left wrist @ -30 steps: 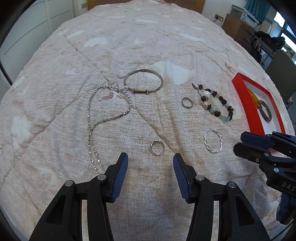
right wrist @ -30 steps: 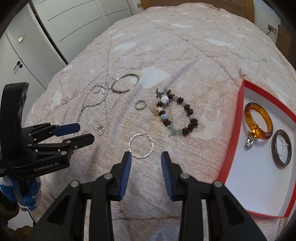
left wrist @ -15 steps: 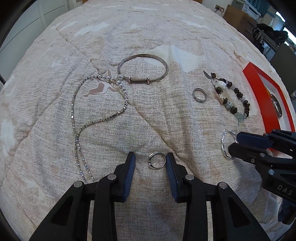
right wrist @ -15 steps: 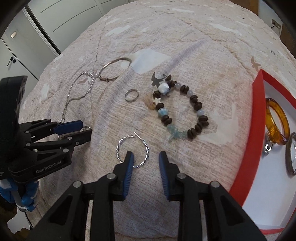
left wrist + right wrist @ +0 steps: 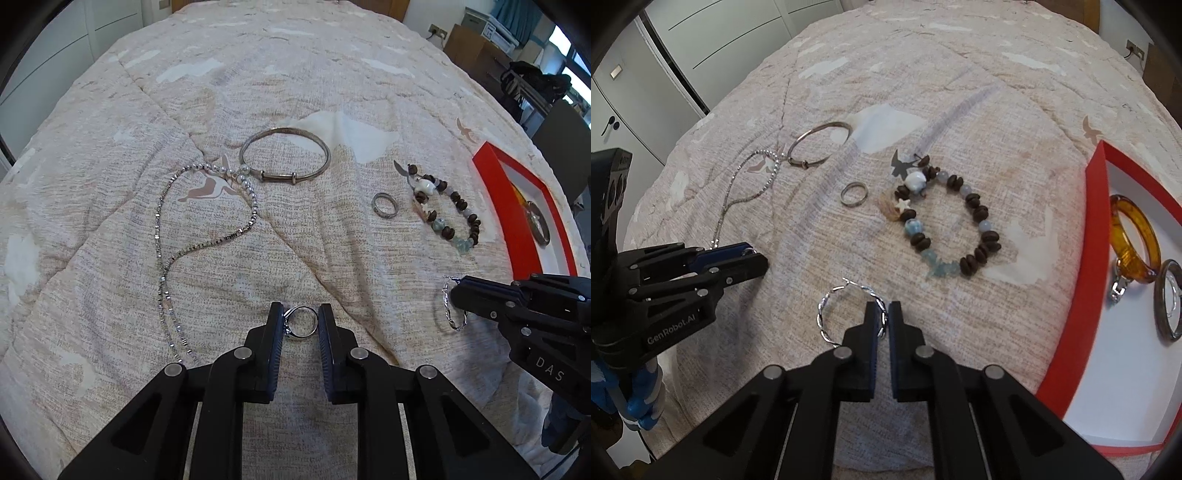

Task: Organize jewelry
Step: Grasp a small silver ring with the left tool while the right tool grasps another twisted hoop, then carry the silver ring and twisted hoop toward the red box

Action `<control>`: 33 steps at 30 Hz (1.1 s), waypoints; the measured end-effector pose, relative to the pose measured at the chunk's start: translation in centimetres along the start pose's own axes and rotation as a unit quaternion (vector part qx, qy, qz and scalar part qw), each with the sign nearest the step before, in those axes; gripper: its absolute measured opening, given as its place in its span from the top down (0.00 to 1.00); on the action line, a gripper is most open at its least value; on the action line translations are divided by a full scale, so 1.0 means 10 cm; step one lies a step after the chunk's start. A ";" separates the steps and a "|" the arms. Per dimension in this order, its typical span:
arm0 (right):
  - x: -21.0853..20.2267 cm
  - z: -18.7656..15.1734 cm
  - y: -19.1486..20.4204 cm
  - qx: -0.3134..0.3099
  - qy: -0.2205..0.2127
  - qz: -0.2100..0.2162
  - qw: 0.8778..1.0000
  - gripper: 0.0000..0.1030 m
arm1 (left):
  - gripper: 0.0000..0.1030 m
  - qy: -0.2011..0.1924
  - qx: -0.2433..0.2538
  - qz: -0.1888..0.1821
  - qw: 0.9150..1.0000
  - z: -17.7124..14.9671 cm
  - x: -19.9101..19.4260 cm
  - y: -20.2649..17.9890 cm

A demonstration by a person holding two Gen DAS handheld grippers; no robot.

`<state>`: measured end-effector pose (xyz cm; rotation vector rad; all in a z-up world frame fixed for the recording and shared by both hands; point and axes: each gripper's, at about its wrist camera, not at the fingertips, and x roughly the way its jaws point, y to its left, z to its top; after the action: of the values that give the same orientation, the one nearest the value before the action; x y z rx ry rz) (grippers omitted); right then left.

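Our left gripper (image 5: pixel 300 322) has just been closing, and its blue pads now pinch a small silver ring (image 5: pixel 301 322) on the bedspread (image 5: pixel 295 92) near its front edge. Our right gripper (image 5: pixel 882 319) has likewise been closing and clamps the near side of a twisted silver hoop (image 5: pixel 846 312), the rest of which lies flat on the quilt. Further out, a plain band ring (image 5: pixel 854 193) and a beaded bracelet (image 5: pixel 945 221) sit mid-bed, with a silver bangle (image 5: pixel 284 155) and a bead chain necklace (image 5: pixel 192 236) toward the left side. The red-rimmed box (image 5: pixel 1086 258) at the right edge holds an amber bangle (image 5: pixel 1134 236) and a dark ring-shaped piece (image 5: pixel 1169 299), possibly another bangle. We judge the sorting barely begun: two pieces stored, two gripped, four waiting.
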<state>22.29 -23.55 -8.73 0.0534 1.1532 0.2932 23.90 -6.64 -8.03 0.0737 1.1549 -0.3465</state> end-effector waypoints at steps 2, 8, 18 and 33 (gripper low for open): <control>-0.06 -0.01 0.00 0.000 -0.006 0.000 1.000 0.95 | 0.82 -0.004 0.000 0.001 1.000 -0.01 -0.08 0.00; -0.29 -0.04 0.06 -0.007 -0.029 0.007 1.000 0.95 | 0.82 -0.021 0.000 0.000 1.000 -0.06 -0.32 -0.01; -0.81 -0.14 0.10 -0.005 -0.075 0.001 0.997 0.95 | 0.82 -0.049 0.004 0.008 0.999 -0.05 -0.61 -0.17; -1.77 -0.36 0.00 0.002 -0.154 -0.029 0.988 0.95 | 0.82 -0.101 0.017 0.007 0.995 -0.17 -1.26 -0.47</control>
<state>12.49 -28.49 5.60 0.0671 0.8466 0.2218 16.45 -7.80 3.28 0.0736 0.9485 -0.3532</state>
